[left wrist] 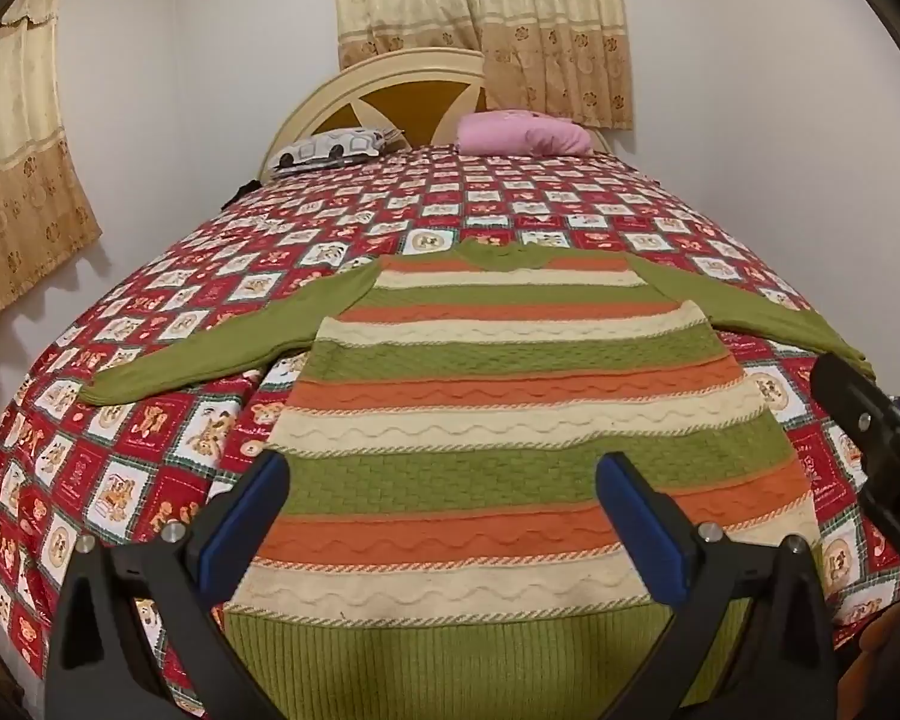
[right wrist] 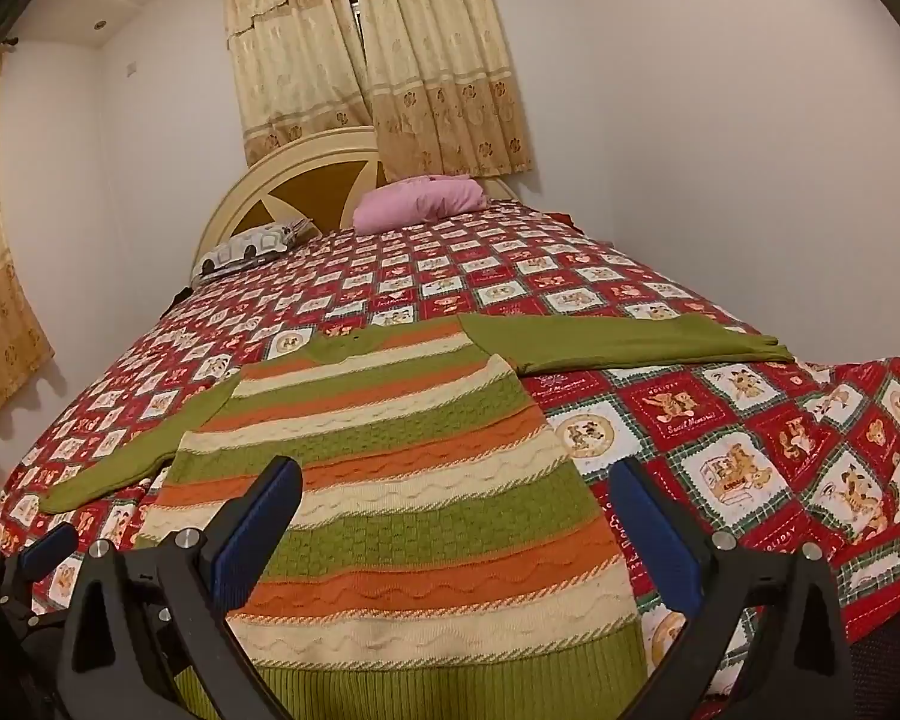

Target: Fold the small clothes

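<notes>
Your striped sweater [left wrist: 510, 420] lies flat on the bed [left wrist: 150, 420], front up, ribbed hem nearest you and neck toward the headboard [left wrist: 402, 84]. Both green sleeves are spread out sideways from its body. Your left tongs [left wrist: 444, 480] hang wide open above the sweater's lower half, gripping nothing. Your right tongs [right wrist: 456, 492] are spread just as wide over the sweater's right edge, also empty. A pink pillow [left wrist: 522, 132] sits by the headboard, well beyond the sweater.
</notes>
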`<state>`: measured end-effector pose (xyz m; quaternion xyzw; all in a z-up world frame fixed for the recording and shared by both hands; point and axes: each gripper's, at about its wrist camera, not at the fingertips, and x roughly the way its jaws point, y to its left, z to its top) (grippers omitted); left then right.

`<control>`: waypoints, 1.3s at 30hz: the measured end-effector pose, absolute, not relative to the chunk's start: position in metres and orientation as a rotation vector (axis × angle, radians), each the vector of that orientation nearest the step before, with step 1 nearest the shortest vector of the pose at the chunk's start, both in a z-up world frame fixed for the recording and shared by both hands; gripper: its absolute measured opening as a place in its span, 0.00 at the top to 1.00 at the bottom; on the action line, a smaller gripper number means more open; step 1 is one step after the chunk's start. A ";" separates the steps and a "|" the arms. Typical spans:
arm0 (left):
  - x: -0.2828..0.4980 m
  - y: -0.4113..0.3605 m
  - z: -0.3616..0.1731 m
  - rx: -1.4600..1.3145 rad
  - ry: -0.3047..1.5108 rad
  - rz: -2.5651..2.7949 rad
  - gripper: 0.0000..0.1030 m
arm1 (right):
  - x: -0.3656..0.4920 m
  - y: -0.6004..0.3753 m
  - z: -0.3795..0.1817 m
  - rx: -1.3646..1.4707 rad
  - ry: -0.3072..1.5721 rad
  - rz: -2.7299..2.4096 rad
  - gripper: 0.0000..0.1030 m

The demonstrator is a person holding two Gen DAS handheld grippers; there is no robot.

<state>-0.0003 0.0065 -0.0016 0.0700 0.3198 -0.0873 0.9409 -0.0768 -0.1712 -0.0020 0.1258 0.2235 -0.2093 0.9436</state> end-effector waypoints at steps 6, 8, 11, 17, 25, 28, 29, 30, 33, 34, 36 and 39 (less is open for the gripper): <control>-0.002 0.001 -0.004 0.151 0.660 -0.179 0.00 | -0.074 -0.167 0.001 0.259 0.455 -0.433 0.01; -0.002 0.001 -0.005 0.152 0.660 -0.178 0.00 | -0.074 -0.168 0.002 0.263 0.456 -0.435 0.01; -0.003 0.000 -0.005 0.150 0.660 -0.180 0.00 | -0.074 -0.169 0.002 0.271 0.459 -0.435 0.01; -0.002 0.001 -0.005 0.147 0.662 -0.180 0.00 | -0.074 -0.170 0.002 0.269 0.458 -0.434 0.01; -0.004 0.001 -0.005 0.144 0.666 -0.185 0.00 | -0.075 -0.170 0.001 0.265 0.461 -0.432 0.01; -0.004 0.000 -0.005 0.142 0.666 -0.184 0.00 | -0.074 -0.170 0.001 0.266 0.461 -0.432 0.01; -0.003 0.001 -0.005 0.144 0.666 -0.184 0.00 | -0.074 -0.170 0.001 0.265 0.461 -0.432 0.01; -0.003 0.001 -0.005 0.144 0.667 -0.184 0.00 | -0.074 -0.171 0.001 0.265 0.462 -0.431 0.01; -0.003 0.000 -0.006 0.142 0.670 -0.185 0.00 | -0.075 -0.171 0.001 0.265 0.463 -0.430 0.01; -0.004 0.000 -0.006 0.142 0.671 -0.185 0.00 | -0.075 -0.171 0.000 0.265 0.464 -0.429 0.01; -0.003 0.000 -0.007 0.140 0.674 -0.185 0.00 | -0.075 -0.170 0.001 0.263 0.465 -0.429 0.01; -0.003 -0.001 -0.007 0.138 0.676 -0.188 0.00 | -0.075 -0.170 0.001 0.263 0.465 -0.429 0.01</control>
